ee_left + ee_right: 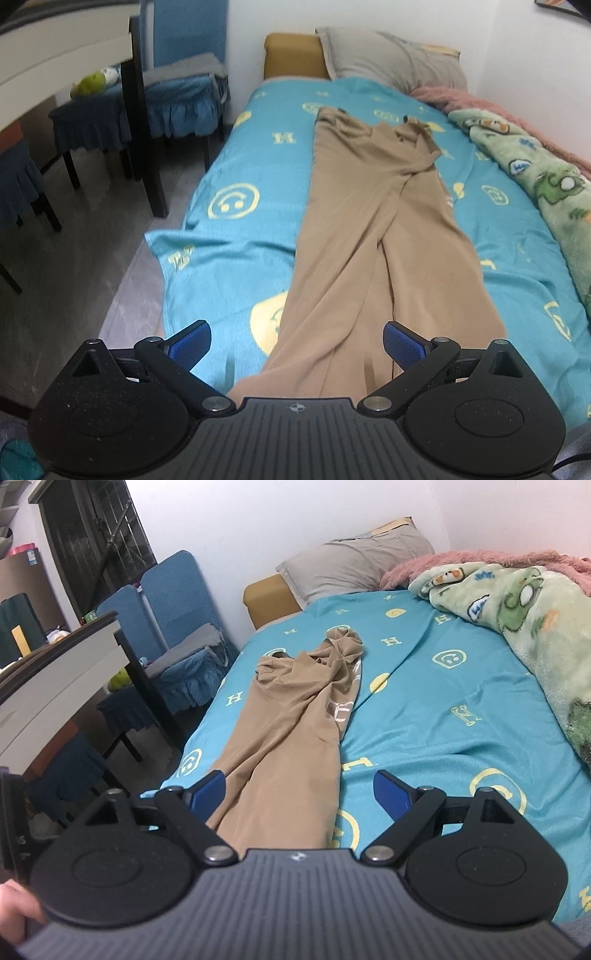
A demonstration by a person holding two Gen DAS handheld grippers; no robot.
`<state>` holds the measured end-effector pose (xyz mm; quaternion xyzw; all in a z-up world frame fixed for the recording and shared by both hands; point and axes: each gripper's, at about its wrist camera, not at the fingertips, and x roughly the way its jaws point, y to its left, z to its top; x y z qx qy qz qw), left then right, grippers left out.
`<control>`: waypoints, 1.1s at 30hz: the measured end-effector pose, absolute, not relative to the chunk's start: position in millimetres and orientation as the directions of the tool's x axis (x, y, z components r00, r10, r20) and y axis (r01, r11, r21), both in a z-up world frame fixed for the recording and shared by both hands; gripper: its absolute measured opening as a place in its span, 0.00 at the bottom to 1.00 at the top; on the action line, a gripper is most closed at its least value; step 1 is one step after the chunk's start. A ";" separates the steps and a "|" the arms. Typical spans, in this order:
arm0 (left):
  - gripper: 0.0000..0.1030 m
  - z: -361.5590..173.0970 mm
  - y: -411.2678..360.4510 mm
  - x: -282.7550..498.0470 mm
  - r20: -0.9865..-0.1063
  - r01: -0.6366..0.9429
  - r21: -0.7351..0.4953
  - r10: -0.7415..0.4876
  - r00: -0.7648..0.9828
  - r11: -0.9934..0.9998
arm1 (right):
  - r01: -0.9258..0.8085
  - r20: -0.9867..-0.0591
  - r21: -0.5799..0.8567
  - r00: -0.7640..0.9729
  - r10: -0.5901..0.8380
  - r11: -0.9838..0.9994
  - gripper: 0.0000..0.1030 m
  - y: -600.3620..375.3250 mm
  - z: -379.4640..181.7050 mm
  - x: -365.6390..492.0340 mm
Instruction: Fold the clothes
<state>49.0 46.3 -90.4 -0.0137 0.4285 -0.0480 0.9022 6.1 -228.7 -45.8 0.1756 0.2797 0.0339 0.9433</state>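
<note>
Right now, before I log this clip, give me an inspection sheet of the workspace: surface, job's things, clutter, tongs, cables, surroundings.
Surface: bed with a teal sheet, wrinkled at the near left edge.
Job's things: tan trousers lying lengthwise, unfolded, legs crossing, waist bunched at the far end.
Clutter: green blanket and pink blanket heaped along the right side; pillow at the head.
Tongs: left tongs open above the trouser hems; right tongs open above the trouser legs; neither grips anything.
Cables: nothing seen.
Surroundings: blue chairs and a table left of the bed; white walls.
</note>
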 end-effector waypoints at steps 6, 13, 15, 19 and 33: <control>0.95 -99.7 57.1 58.9 -0.862 0.059 -0.143 -0.153 0.483 0.988 | 0.053 -0.528 0.385 0.831 0.173 0.921 0.86 -235.8 -49.0 9.2; 0.84 -102.2 63.8 51.3 -0.919 0.045 -0.133 -0.140 0.369 0.990 | 0.113 -0.540 0.486 0.818 0.196 0.867 0.86 -254.7 -55.6 14.1; 0.80 -104.0 64.5 51.2 -0.923 0.045 -0.127 -0.134 0.360 0.991 | 0.125 -0.545 0.499 0.815 0.198 0.858 0.86 -257.3 -57.7 15.0; 0.74 -111.6 71.8 58.6 -0.933 -0.013 -0.113 -0.102 0.346 0.993 | 0.141 -0.551 0.511 0.811 0.198 0.848 0.86 -260.1 -60.6 14.6; 0.48 -128.5 95.8 70.7 -0.939 -0.182 -0.217 -0.154 0.309 0.959 | 0.166 -0.567 0.535 0.797 0.207 0.828 0.86 -265.3 -66.8 16.6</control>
